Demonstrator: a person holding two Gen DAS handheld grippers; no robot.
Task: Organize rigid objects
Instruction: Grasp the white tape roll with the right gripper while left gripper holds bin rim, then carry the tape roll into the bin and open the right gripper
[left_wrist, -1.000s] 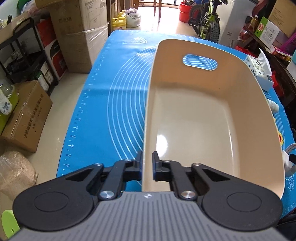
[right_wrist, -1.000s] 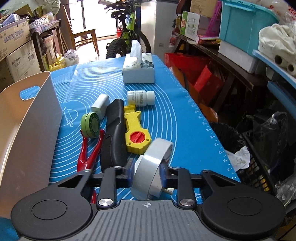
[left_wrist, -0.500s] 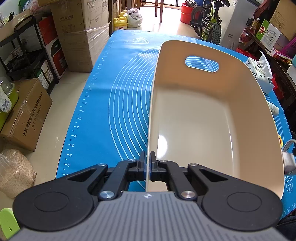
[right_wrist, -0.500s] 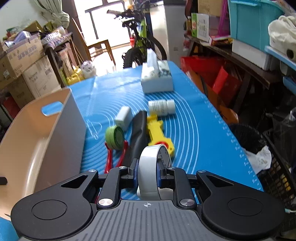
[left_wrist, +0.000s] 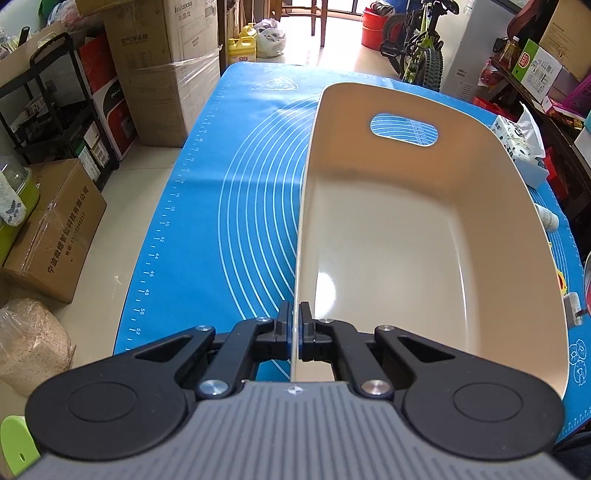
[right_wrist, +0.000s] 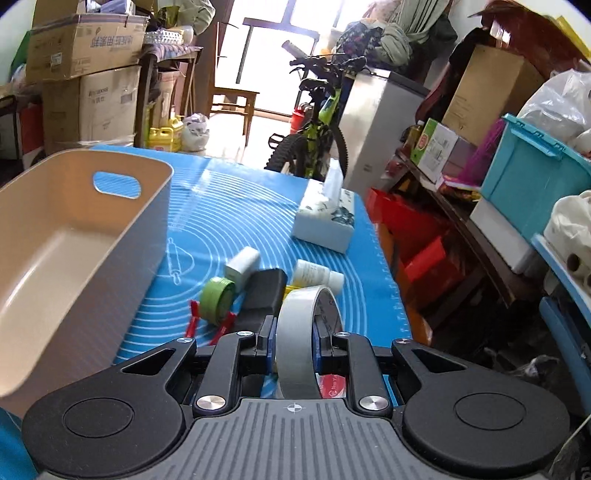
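A beige plastic bin (left_wrist: 413, 236) with a handle slot lies on the blue mat; it also shows at the left of the right wrist view (right_wrist: 74, 236), and its inside is bare. My left gripper (left_wrist: 294, 325) is shut on the bin's near left wall. My right gripper (right_wrist: 293, 336) is shut on a grey tape roll (right_wrist: 299, 343) and holds it above the mat, to the right of the bin. Below it lie a green tape roll (right_wrist: 218, 299), a black tool (right_wrist: 264, 291), a white bottle (right_wrist: 317, 275) and a small white box (right_wrist: 242, 264).
A tissue box (right_wrist: 325, 221) stands further back on the blue mat (left_wrist: 240, 192). Red pliers handles (right_wrist: 194, 317) lie under the green roll. Cardboard boxes (left_wrist: 55, 236) stand on the floor to the left. Shelves and a teal crate (right_wrist: 532, 173) crowd the right side.
My left gripper has closed onto the bin wall. My right gripper has lifted the grey tape roll off the mat and tilted up, moving towards the bin.
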